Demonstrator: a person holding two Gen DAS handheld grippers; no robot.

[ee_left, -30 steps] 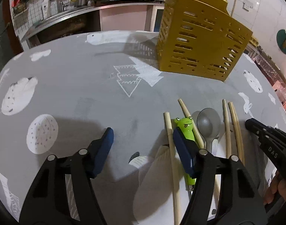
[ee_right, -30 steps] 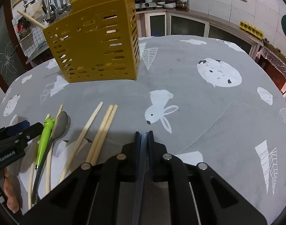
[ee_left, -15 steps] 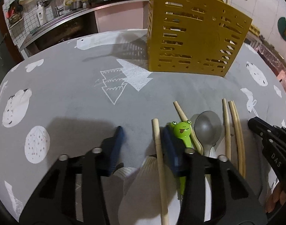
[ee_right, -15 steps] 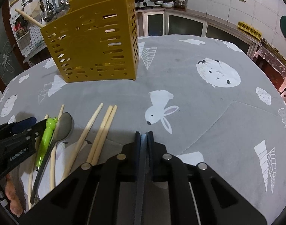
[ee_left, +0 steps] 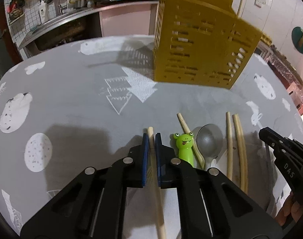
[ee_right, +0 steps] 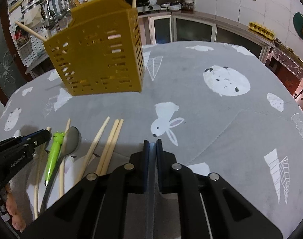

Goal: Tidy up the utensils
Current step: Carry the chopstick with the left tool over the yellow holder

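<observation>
The left claw (ee_left: 150, 137) is clenched around one chopstick (ee_left: 155, 165) lying on the counter (ee_left: 71, 99), while the right claw (ee_right: 150, 144) is closed on nothing.

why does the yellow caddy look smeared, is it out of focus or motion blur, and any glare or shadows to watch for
Left wrist view: the yellow caddy is smeared, likely motion blur, while the left gripper and its chopstick stay sharp; a dark shadow falls left of the jaws. Right wrist view: milder caddy blur, fisheye bending at the table edges, no strong glare.
</observation>
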